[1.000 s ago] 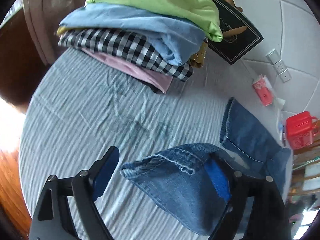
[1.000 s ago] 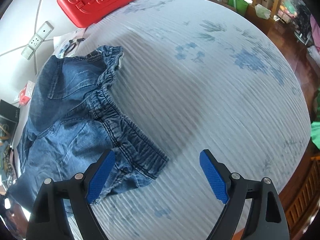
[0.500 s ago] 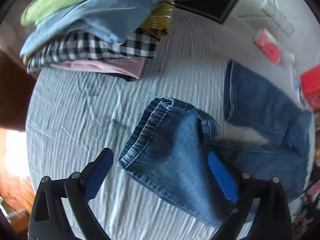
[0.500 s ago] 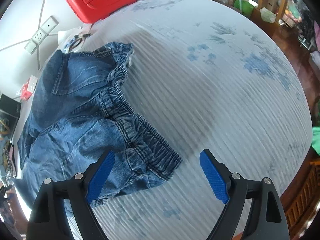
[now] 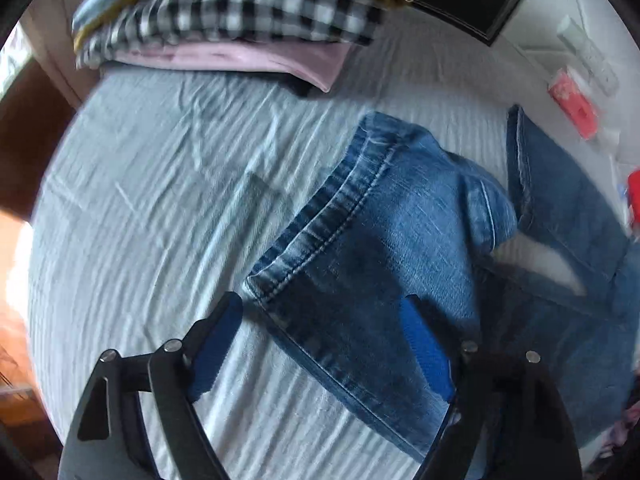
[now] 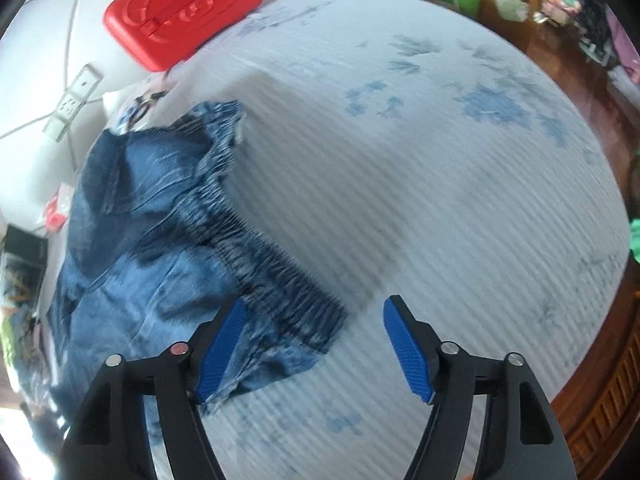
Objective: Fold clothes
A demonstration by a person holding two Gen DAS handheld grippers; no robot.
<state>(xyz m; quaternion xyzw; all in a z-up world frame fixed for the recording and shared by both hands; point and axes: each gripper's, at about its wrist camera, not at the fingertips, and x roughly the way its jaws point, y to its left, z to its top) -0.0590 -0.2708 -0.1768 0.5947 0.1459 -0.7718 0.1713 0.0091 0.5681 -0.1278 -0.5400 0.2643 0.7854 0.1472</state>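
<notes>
A pair of blue jeans (image 5: 384, 232) lies on the pale striped bedspread (image 5: 160, 200). In the left wrist view one leg hem (image 5: 316, 232) is folded over and the other leg (image 5: 560, 200) lies to the right. My left gripper (image 5: 324, 344) is open, just above the folded leg's hem. In the right wrist view the jeans (image 6: 152, 240) show their elastic waistband (image 6: 272, 268). My right gripper (image 6: 316, 344) is open above the waistband's near corner, holding nothing.
A stack of folded clothes (image 5: 240, 24) sits at the far left of the bed. A black book (image 5: 476, 4), a red packet (image 5: 576, 104) and a power strip (image 6: 72, 104) lie near the wall. A red plastic case (image 6: 184, 12) sits beyond the waistband. Wooden floor (image 6: 600, 400) lies past the bed's edge.
My left gripper let go of the jean leg, which now lies folded over on the bed, and moved closer to its hem. My right gripper moved slightly toward the waistband.
</notes>
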